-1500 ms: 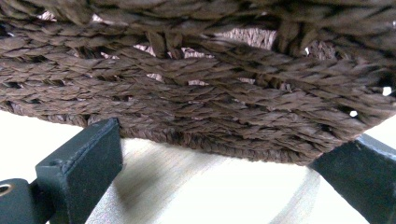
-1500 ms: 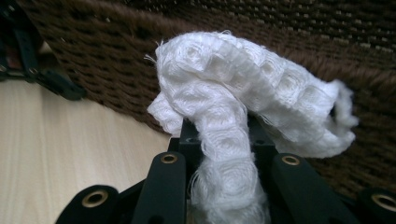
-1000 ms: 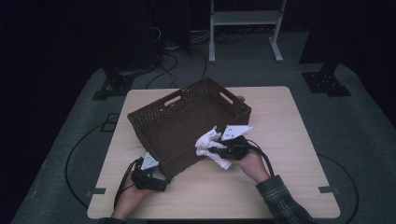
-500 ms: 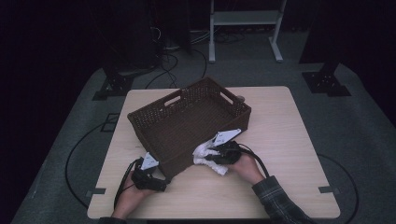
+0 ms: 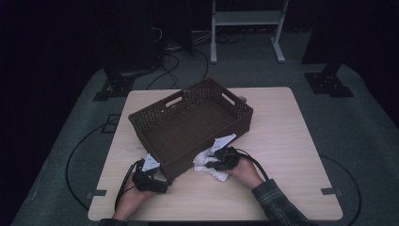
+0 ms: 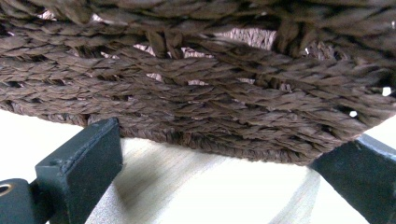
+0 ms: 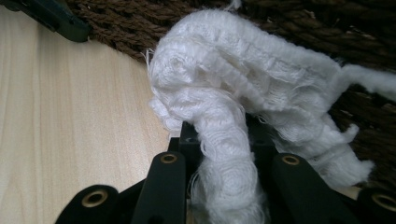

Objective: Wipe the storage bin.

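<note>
A brown wicker basket (image 5: 188,120) sits at an angle in the middle of the wooden table (image 5: 287,136). My right gripper (image 5: 215,163) is shut on a crumpled white cloth (image 5: 209,165), low over the table against the basket's near wall. In the right gripper view the cloth (image 7: 224,93) bulges out beyond the gripper (image 7: 219,144), in front of the weave. My left gripper (image 5: 162,182) is at the basket's near corner. Seen from the left gripper (image 6: 219,186), the jaws stand wide apart with the woven wall (image 6: 201,84) just ahead of them.
A white metal frame (image 5: 244,19) stands on the floor behind the table, with cables and black stand bases (image 5: 329,82) nearby. A small grey round thing (image 5: 242,99) lies by the basket's far corner. Bare wood stretches to the right of the basket.
My right gripper has come down and toward the near edge with the cloth, from the basket's rim to the tabletop. The left gripper has stayed put.
</note>
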A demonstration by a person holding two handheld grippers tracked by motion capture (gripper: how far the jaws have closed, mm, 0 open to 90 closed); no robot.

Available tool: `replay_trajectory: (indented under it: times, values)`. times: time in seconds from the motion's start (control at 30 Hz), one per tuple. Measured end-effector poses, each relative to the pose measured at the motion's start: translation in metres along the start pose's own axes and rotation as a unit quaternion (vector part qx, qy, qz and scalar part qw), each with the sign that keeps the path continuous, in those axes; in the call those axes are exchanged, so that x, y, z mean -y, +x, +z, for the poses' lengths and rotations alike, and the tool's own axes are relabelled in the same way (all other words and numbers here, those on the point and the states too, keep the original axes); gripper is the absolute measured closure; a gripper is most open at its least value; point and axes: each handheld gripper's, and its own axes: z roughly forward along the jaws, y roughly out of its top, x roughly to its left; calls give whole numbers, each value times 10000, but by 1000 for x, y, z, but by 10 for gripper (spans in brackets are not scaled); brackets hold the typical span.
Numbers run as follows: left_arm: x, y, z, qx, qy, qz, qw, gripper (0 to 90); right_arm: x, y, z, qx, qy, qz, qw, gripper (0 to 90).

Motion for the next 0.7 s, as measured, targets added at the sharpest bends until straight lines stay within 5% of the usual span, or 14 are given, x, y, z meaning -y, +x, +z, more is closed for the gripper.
replay_trajectory:
  times: [0.17, 0.7]
  values:
    - [0, 0, 0, 0, 0, 1, 10000, 14, -4, 2, -6, 25, -58, -48, 10000, 736]
    - [0, 0, 0, -4, -9, -18, 10000, 14, -29, 19, -39, 35, -825, -296, 9962, 737]
